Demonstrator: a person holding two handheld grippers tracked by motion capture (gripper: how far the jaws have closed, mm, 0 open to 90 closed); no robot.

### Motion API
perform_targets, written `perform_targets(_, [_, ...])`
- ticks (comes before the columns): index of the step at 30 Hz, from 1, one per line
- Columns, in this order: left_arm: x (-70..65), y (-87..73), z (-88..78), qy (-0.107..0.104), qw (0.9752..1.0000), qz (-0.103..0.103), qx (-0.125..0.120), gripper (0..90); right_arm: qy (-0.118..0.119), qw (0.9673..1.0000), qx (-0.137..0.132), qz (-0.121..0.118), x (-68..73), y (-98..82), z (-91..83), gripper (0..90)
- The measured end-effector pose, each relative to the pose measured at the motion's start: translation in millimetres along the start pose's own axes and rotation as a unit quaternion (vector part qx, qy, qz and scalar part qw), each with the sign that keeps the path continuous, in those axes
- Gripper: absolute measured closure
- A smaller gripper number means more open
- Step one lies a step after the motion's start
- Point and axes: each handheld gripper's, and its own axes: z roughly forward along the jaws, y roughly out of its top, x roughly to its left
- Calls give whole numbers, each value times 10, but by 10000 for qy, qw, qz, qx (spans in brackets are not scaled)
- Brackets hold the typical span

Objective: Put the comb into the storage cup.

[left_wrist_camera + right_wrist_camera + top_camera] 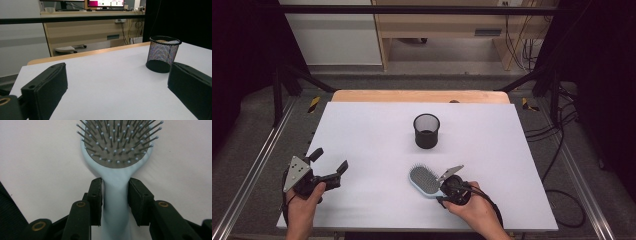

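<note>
A light blue hairbrush (424, 181) lies bristles up on the white table (372, 135), near the front edge. In the right gripper view its grey bristle pad (116, 145) points away from me. My right gripper (443, 192) (115, 195) is shut on the brush's handle, with both black pads against its sides just below the head. At the front left, my left gripper (330, 160) (117, 87) is held low over the table, open with nothing between its fingers.
A black mesh cup (427, 131) (163, 53) stands upright mid-table, beyond the brush. The table's wooden far edge (419, 96) borders a gap to desks and cables. Metal rails (259, 165) run along both sides of the table.
</note>
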Motion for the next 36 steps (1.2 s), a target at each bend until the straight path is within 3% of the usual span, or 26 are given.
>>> perform_targets(13, [-3, -2, 3, 5, 10000, 10, 23, 26, -235, 9997, 33, -67, 56, 5, 8, 695])
perform_targets(18, [7, -4, 5, 22, 10000, -9, 16, 26, -342, 9991, -210, -117, 26, -6, -38, 697])
perform_targets(22, [4, -3, 3, 29, 10000, -13, 12, 25, -424, 9969, -641, -161, -48, 48, -166, 697])
perform_targets(23, [4, -3, 3, 29, 10000, -13, 12, 26, -424, 9969, -641, -161, -48, 48, -166, 697])
perform_targets(24, [0, 0, 3, -4, 10000, -27, 16, 25, -441, 9951, -884, -96, -86, 80, -235, 697])
perform_targets(26, [-3, 6, 4, -33, 10000, -30, 25, 25, -432, 9927, -1122, -30, -118, 99, -288, 697])
perform_targets(28, [-42, 25, 10, -138, 9999, -42, 28, 23, -604, 9893, -1326, -41, -138, 122, -357, 697])
perform_targets(29, [-42, 25, 10, -138, 9999, -42, 28, 23, -604, 9893, -1326, -41, -138, 122, -357, 697])
perform_targets(31, [-95, 46, 17, -268, 9996, -83, 88, 23, -702, 9849, -1585, 51, -173, 143, -396, 697])
perform_targets(36, [-198, 93, 23, -510, 9984, -251, 69, 21, -810, 9778, -1922, 183, -242, 181, -368, 697])
